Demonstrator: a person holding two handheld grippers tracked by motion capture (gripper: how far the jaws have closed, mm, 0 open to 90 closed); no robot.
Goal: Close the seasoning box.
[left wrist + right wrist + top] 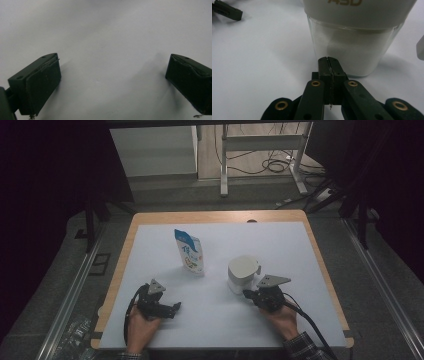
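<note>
A white-lidded glass container (243, 273) of white powder stands right of the table's middle; it also fills the top of the right gripper view (354, 47). My right gripper (248, 294) points at its lower wall from the near side. Its jaws are pressed together with nothing between them, their tips (328, 60) close to the glass. A blue and white pouch (189, 251) stands upright left of the container. My left gripper (176, 307) rests low at the near left, jaws wide apart (112, 75) over bare white table.
The white table top (280, 245) has a wooden border. A dark jaw of the other gripper (228, 11) lies at the far left in the right gripper view. Beyond the table stand metal frame legs and cables (270, 165) on the floor.
</note>
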